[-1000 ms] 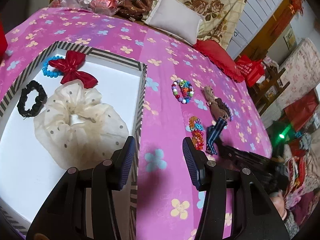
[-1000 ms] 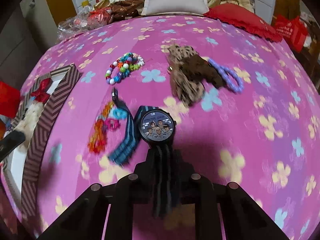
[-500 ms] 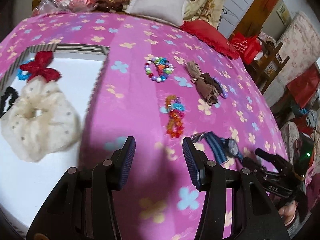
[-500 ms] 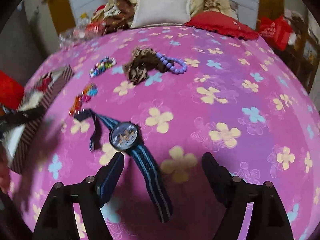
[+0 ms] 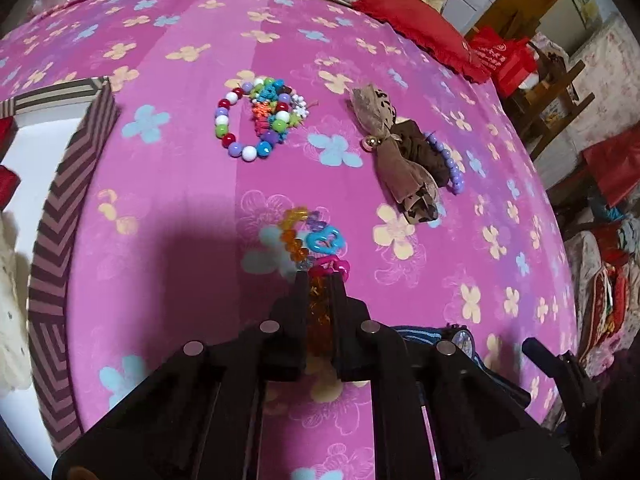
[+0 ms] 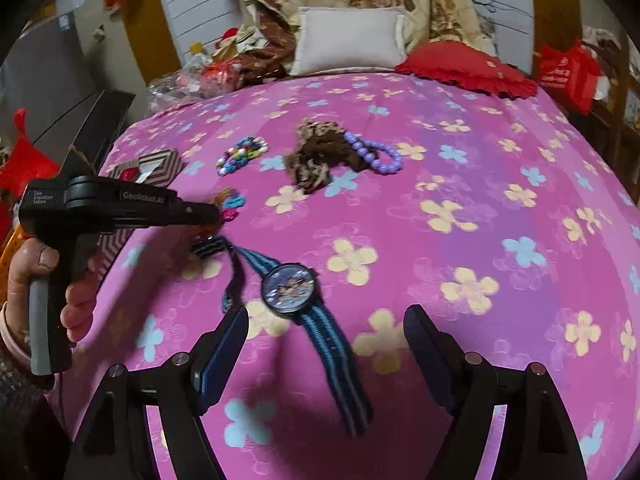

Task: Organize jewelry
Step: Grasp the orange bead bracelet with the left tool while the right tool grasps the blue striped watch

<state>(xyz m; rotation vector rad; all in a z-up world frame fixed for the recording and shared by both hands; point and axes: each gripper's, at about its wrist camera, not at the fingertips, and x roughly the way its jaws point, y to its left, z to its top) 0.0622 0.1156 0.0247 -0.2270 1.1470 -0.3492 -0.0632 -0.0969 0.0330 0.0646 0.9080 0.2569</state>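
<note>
My left gripper (image 5: 320,276) is shut on the lower part of an orange bead bracelet (image 5: 298,240) with blue and pink charms, which lies on the pink flowered bedspread. From the right wrist view the same gripper (image 6: 208,214) reaches in from the left, held by a hand. A blue-strapped watch (image 6: 290,284) lies flat on the bedspread, its strap running back between the spread fingers of my right gripper (image 6: 326,314), which is open and not touching it. The striped box (image 5: 60,208) stands at the left.
A multi-coloured bead bracelet (image 5: 256,118) lies beyond the orange one. A brown fabric hair tie (image 5: 400,160) rests against a purple bead bracelet (image 5: 450,164) to the right. A cream scrunchie (image 5: 8,300) lies in the box. Pillows and clutter line the bed's far end.
My left gripper moved right from the box to the orange bracelet and shut on it. My right gripper let go of the watch, opened wide and drew back.
</note>
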